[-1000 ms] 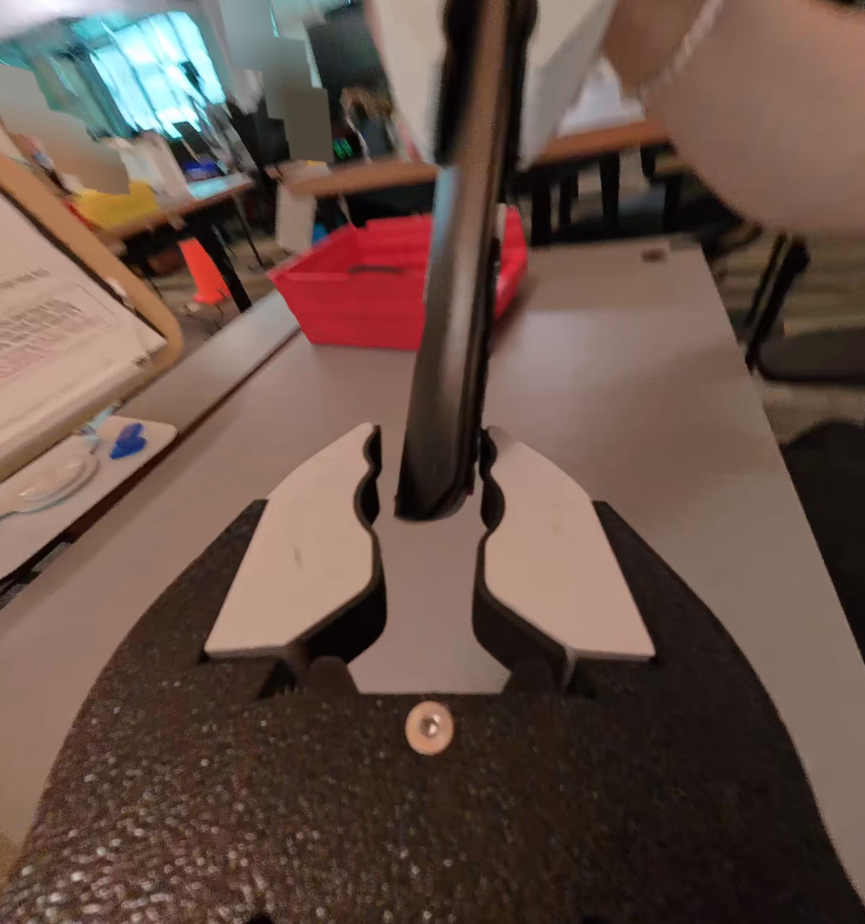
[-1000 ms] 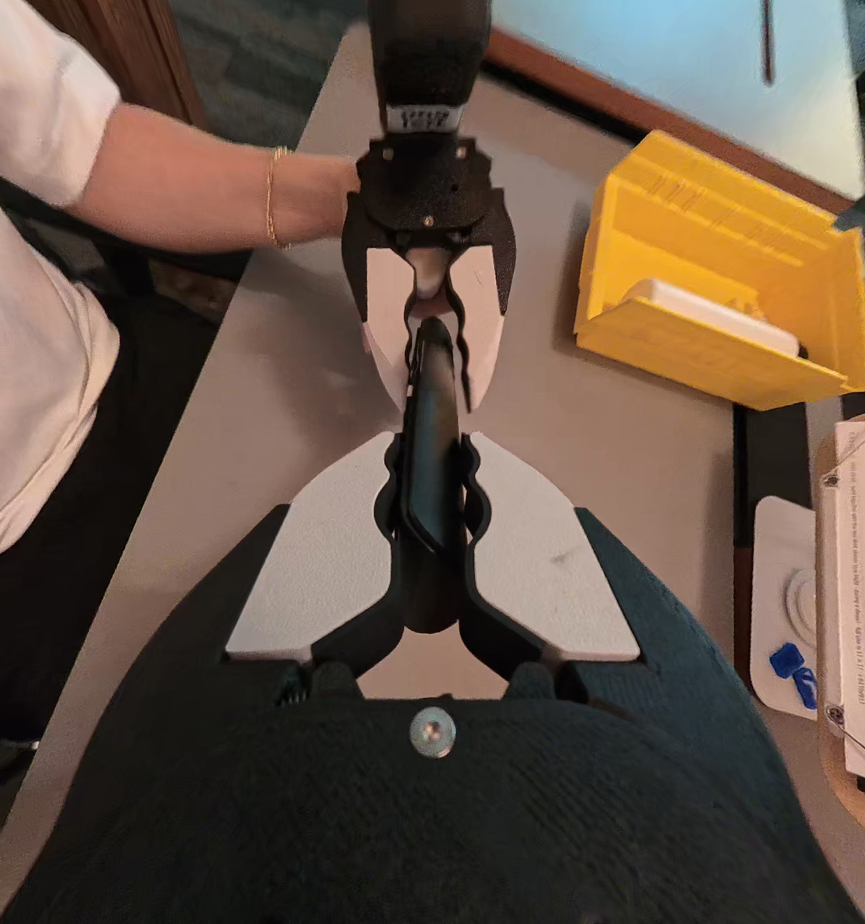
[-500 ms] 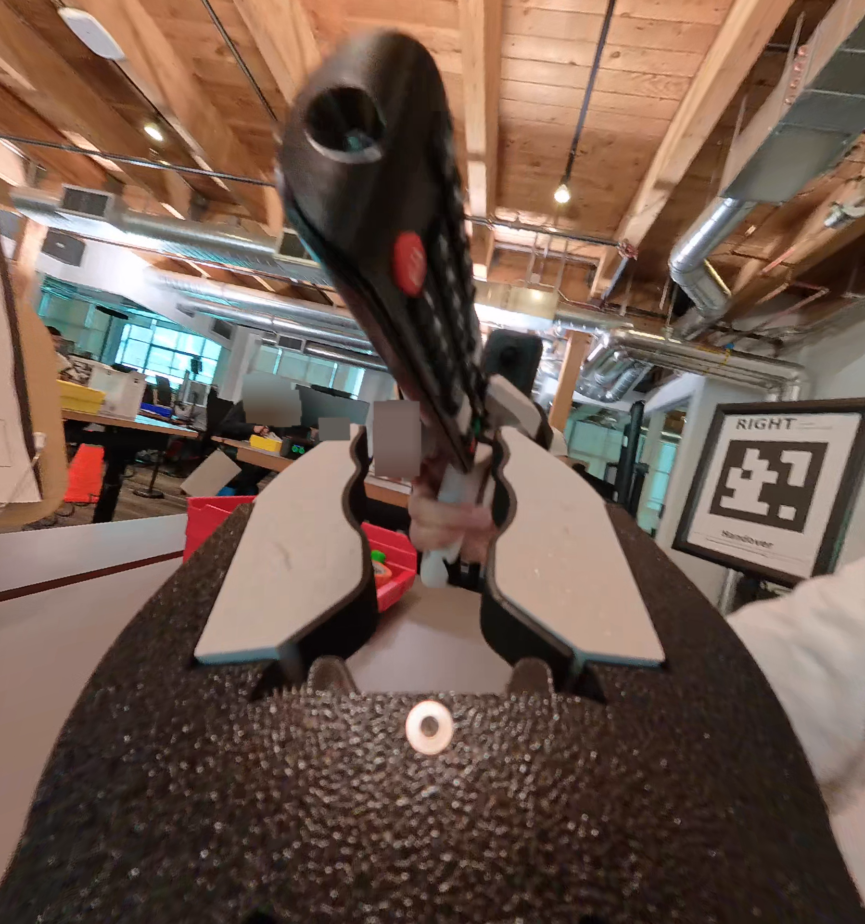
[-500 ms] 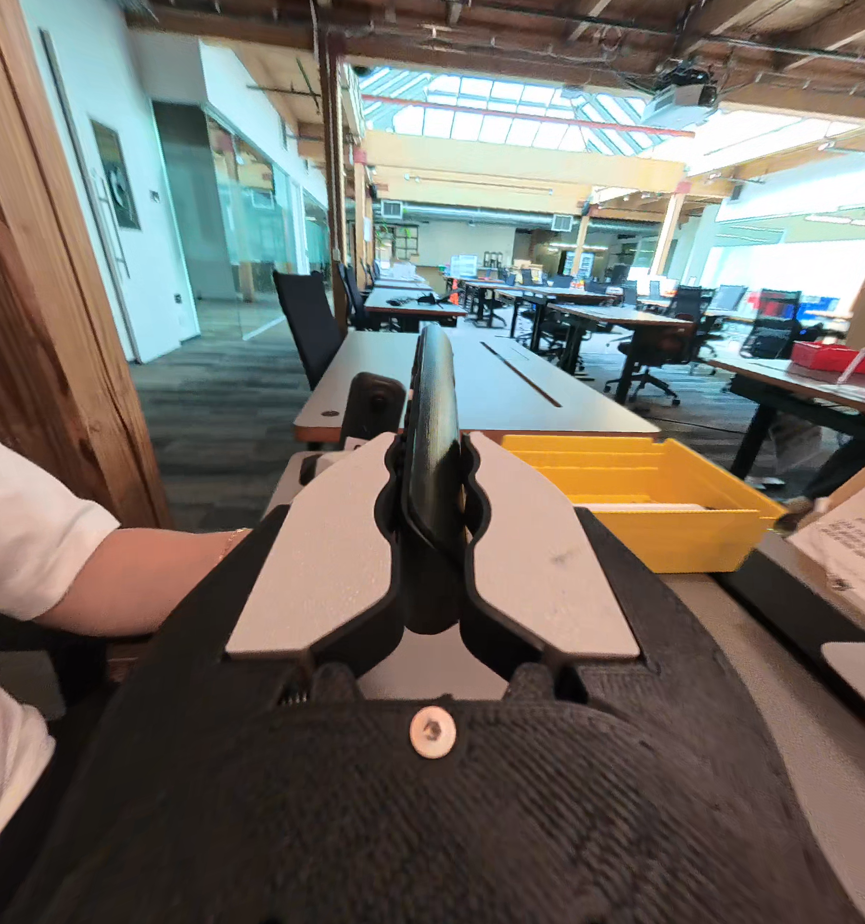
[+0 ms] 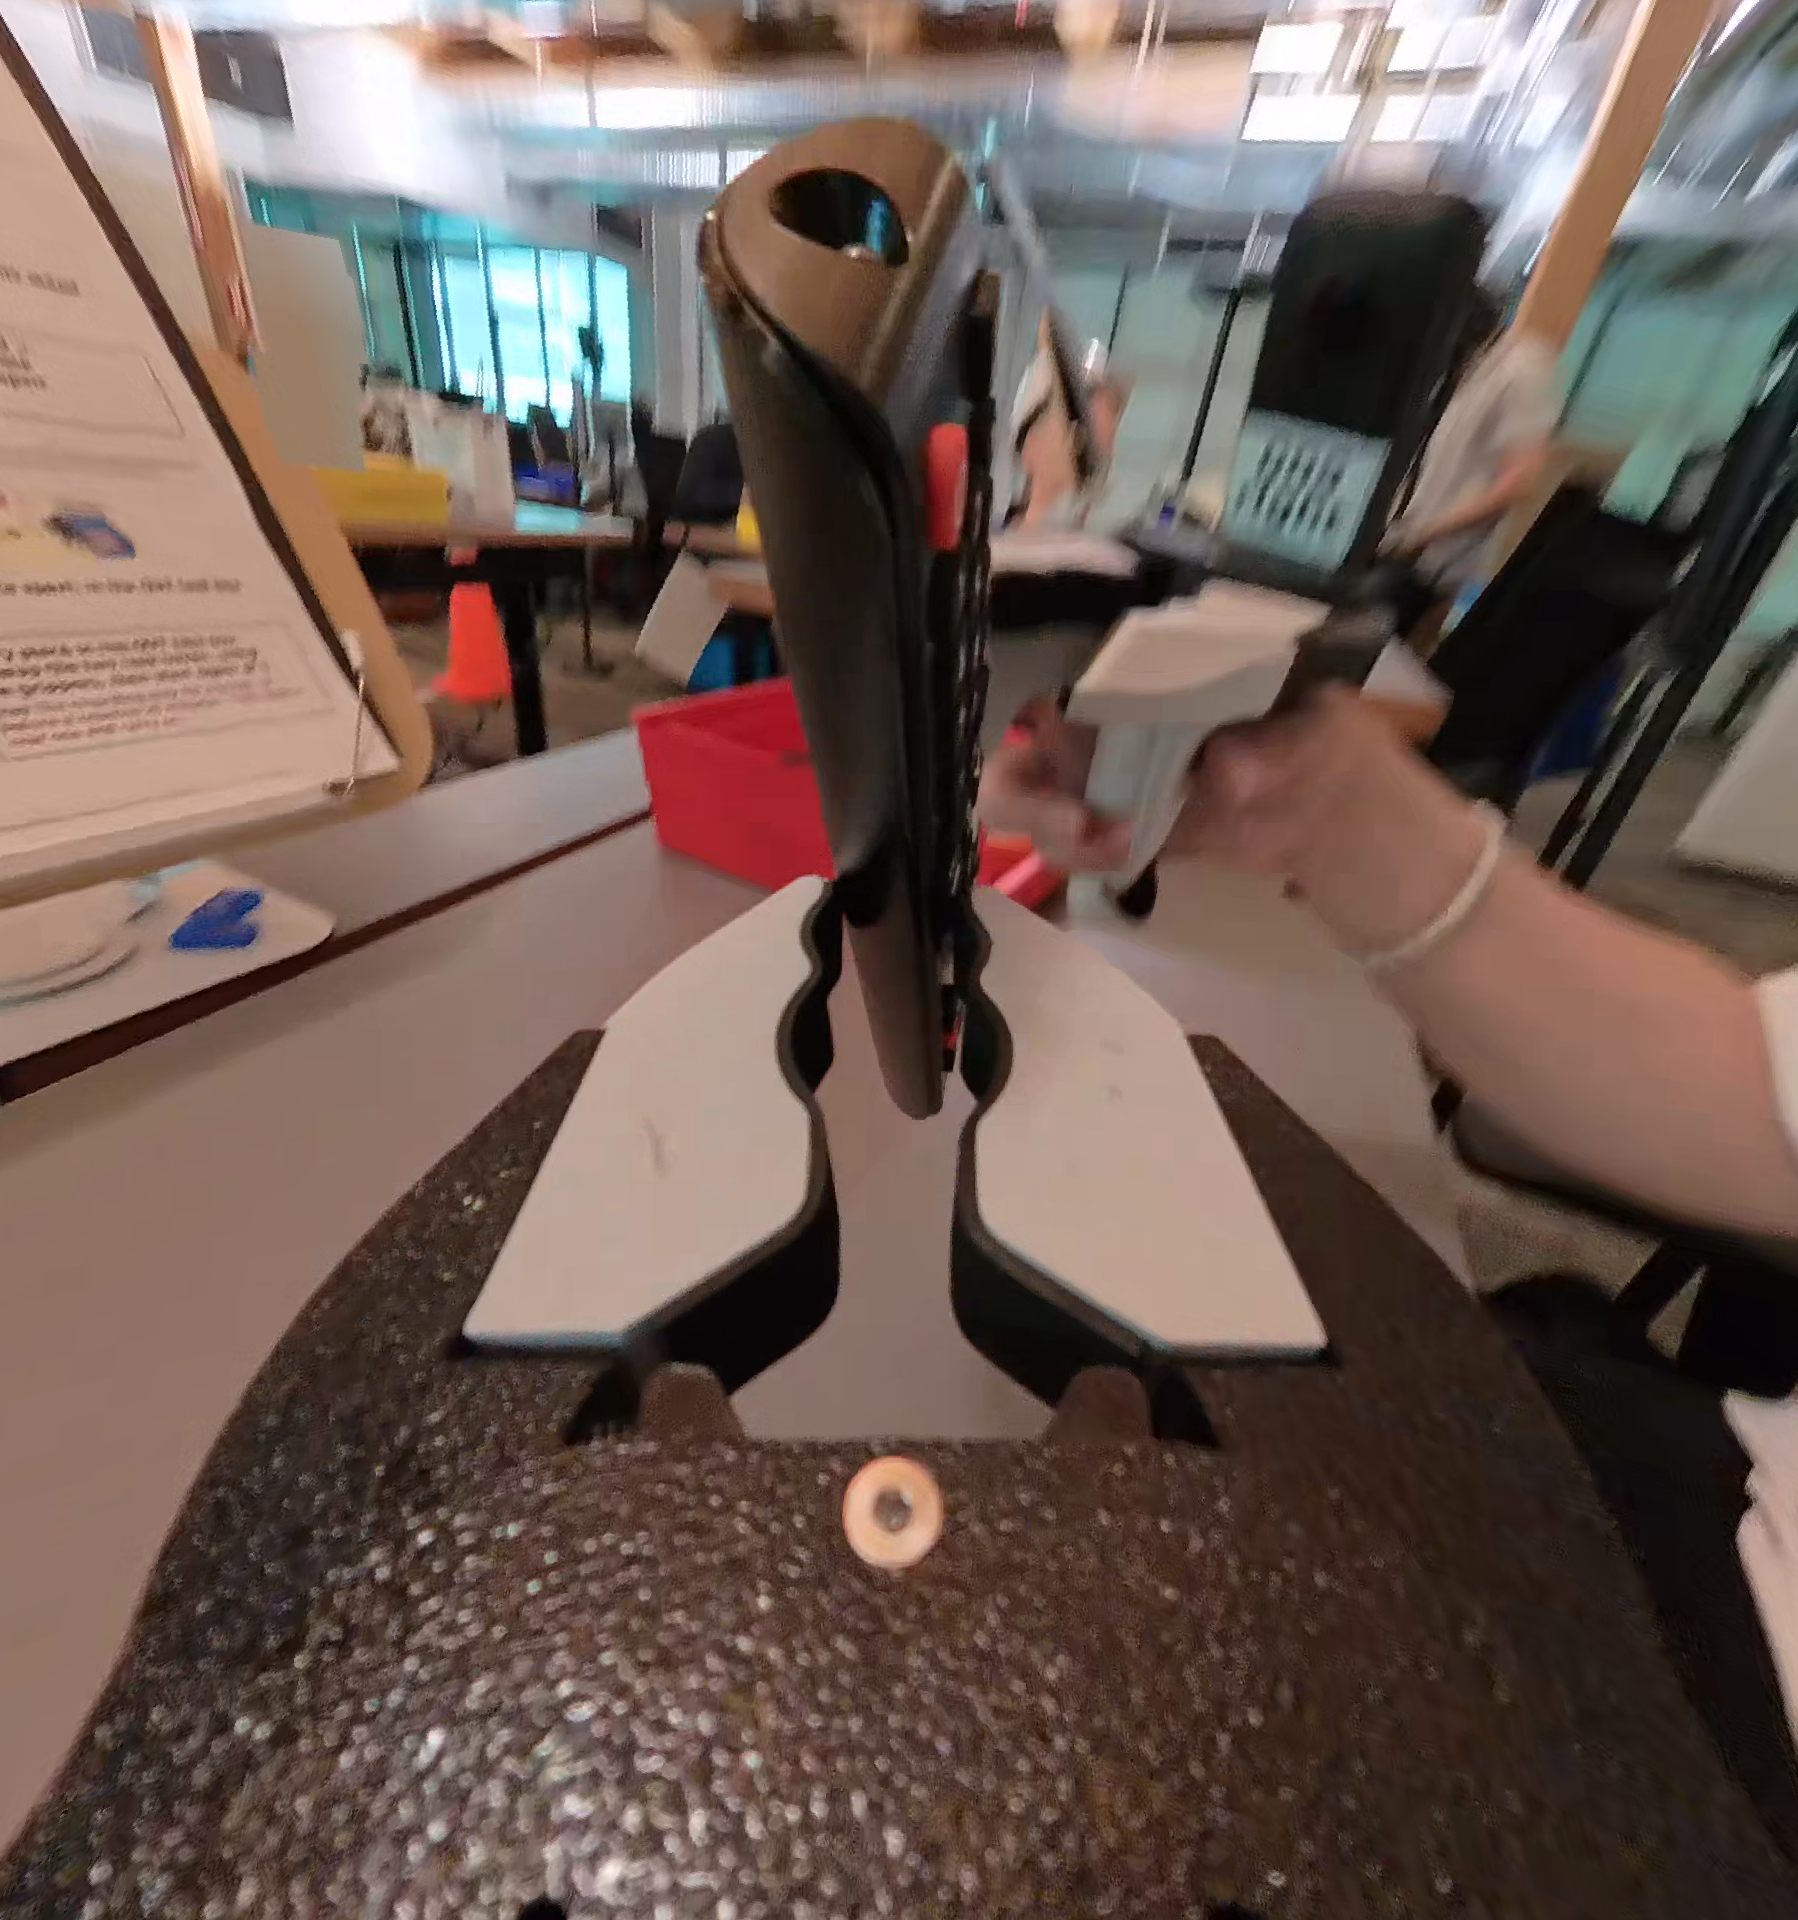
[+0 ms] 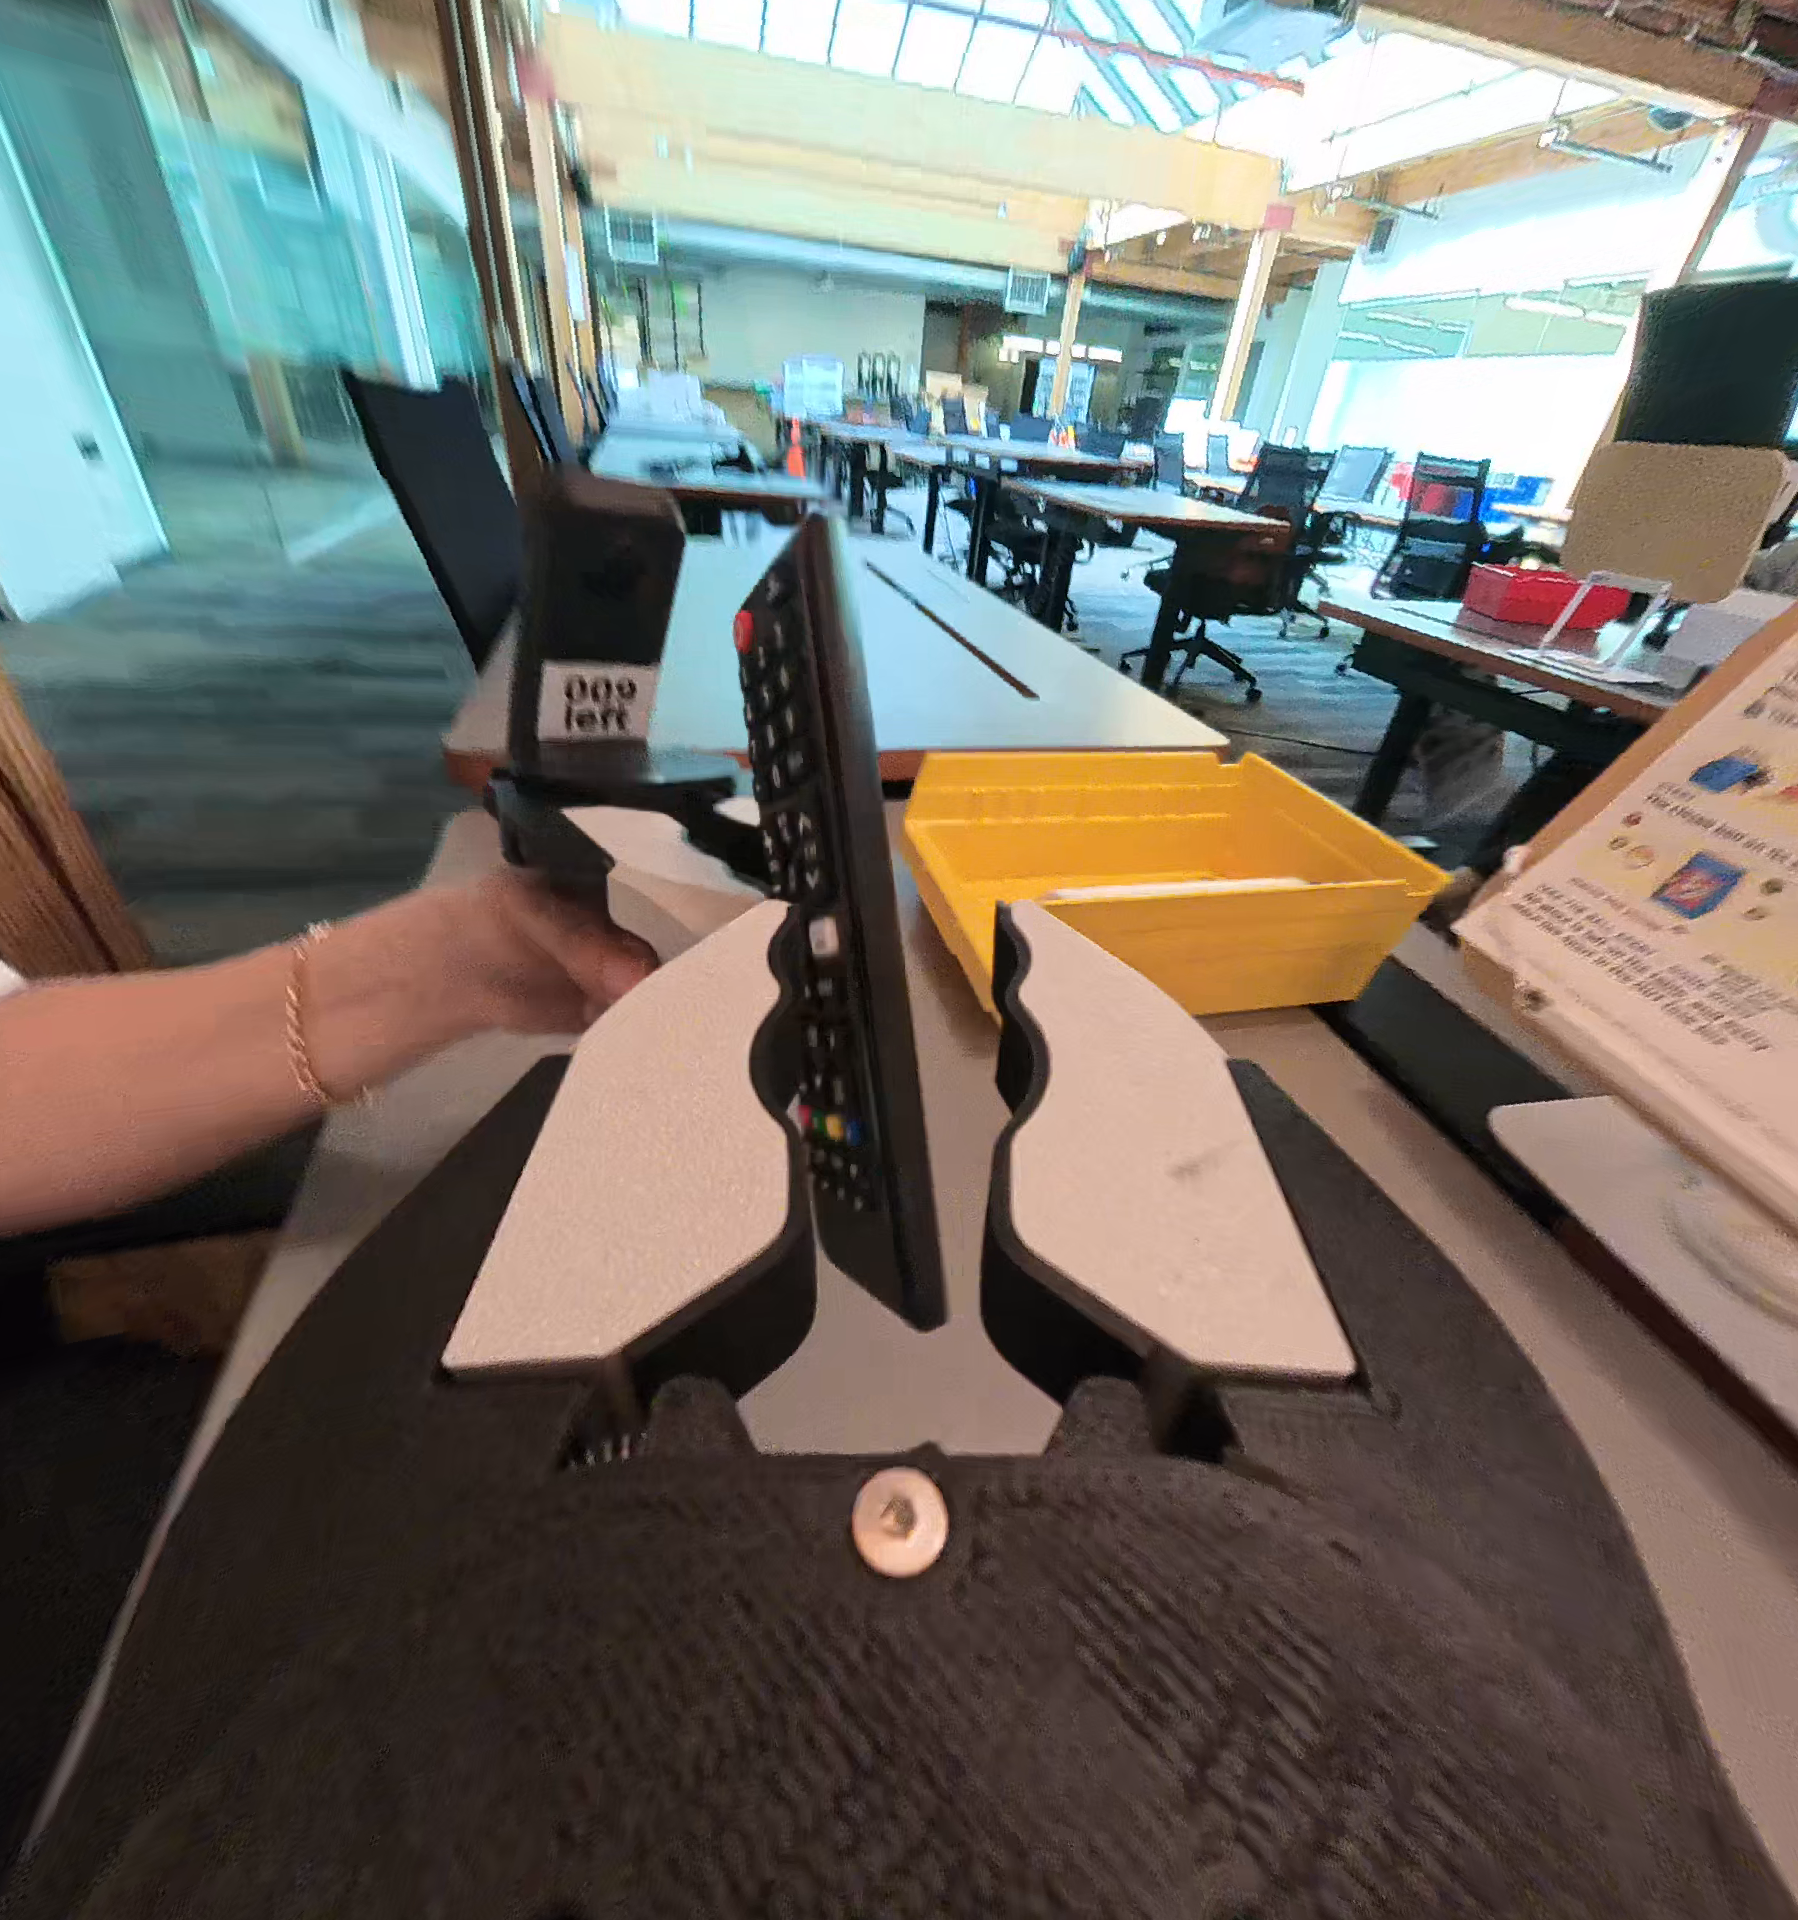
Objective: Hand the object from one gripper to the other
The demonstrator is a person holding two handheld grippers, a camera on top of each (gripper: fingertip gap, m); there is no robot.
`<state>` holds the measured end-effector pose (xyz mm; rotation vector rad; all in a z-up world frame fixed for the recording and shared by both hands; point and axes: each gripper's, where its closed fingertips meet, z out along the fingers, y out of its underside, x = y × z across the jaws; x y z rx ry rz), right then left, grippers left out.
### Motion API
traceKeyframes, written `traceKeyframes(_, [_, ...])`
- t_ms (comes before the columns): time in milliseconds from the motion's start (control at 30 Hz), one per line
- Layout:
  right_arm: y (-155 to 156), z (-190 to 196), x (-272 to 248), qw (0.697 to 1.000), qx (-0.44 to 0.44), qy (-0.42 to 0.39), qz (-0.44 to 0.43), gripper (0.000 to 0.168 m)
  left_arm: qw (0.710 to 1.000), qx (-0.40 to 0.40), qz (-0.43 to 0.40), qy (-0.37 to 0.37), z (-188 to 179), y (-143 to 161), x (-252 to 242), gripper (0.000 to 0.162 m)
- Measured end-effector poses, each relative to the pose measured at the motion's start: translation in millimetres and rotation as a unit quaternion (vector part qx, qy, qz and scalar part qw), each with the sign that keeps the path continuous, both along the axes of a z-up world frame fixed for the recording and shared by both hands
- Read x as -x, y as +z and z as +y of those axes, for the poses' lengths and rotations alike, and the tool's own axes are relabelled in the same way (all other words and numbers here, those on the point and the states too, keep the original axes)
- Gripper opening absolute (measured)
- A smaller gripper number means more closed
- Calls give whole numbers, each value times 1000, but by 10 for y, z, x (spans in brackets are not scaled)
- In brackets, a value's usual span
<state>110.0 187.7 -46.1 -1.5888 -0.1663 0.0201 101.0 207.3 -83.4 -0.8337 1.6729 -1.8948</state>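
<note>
A black remote control point(image 5: 853, 623) with a red button near its far end stands upright and edge-on between my left gripper's point(image 5: 905, 904) fingers, which are shut on its lower part. In the right wrist view the same remote point(image 6: 843, 935) stands between my right gripper's point(image 6: 890, 914) fingers. They are open, with a clear gap on the right side. The left gripper point(image 6: 708, 862), held by a hand, reaches the remote from the left. The right gripper point(image 5: 1165, 665), held by a hand, shows to the right of the remote in the left wrist view.
A red bin point(image 5: 729, 779) sits on the grey table point(image 5: 251, 1195) behind the remote. A yellow bin point(image 6: 1165, 904) sits ahead on the right. An instruction board point(image 5: 95, 468) on a stand borders the table and also shows in the right wrist view point(image 6: 1705, 883). Tip to tip, the grippers are about 5 cm apart.
Both grippers have tilted up from facing the table to level. My right fingers have opened off the remote. My left fingers have closed on it.
</note>
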Motion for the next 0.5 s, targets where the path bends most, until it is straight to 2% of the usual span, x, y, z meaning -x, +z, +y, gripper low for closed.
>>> traceKeyframes(100, [-27, 35, 149, 995, 59, 40, -69, 34, 995, -90, 39, 5, -57, -161, 22, 20])
traceKeyframes(200, [-80, 142, 239, 990, 101, 69, -72, 34, 989, -133, 57, -20, -157, -270, 75, 20])
traceKeyframes(367, [-183, 244, 319, 984, 134, 92, -73, 23, 987, -135, 70, -44, -216, -343, 98, 20])
traceKeyframes(500, [-44, 261, 252, 993, 83, 67, -47, 22, 993, -112, 7, -19, -164, -214, 61, 21])
